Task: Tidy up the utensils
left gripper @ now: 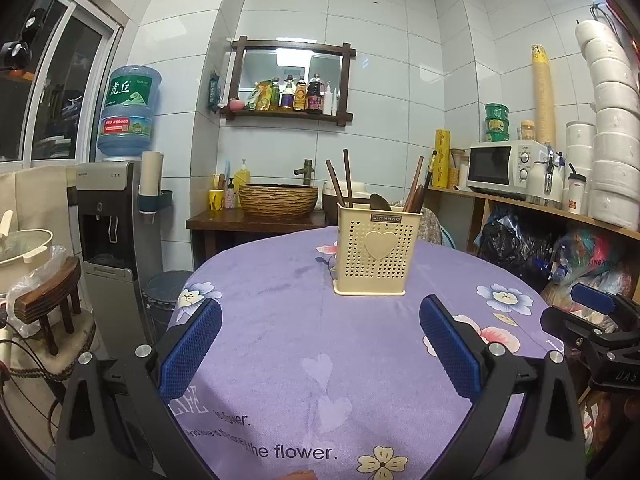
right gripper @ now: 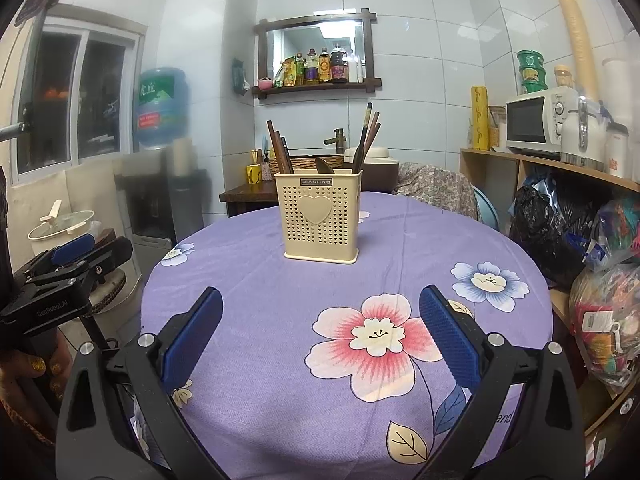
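Observation:
A cream perforated utensil holder (left gripper: 376,250) with a heart on its front stands upright on the purple flowered tablecloth (left gripper: 288,320); it also shows in the right wrist view (right gripper: 320,220). Brown chopsticks (left gripper: 347,178) and a dark spoon (left gripper: 378,202) stick up out of it; the chopsticks (right gripper: 366,138) show in the right wrist view too. My left gripper (left gripper: 320,324) is open and empty, above the cloth in front of the holder. My right gripper (right gripper: 320,316) is open and empty, likewise short of the holder. Each gripper shows at the edge of the other's view.
A water dispenser (left gripper: 116,216) and a stool (left gripper: 52,304) stand left of the round table. A wooden shelf with a microwave (left gripper: 504,168) and bags (left gripper: 520,244) is on the right. A wicker basin (left gripper: 278,198) sits on a dark cabinet behind the table.

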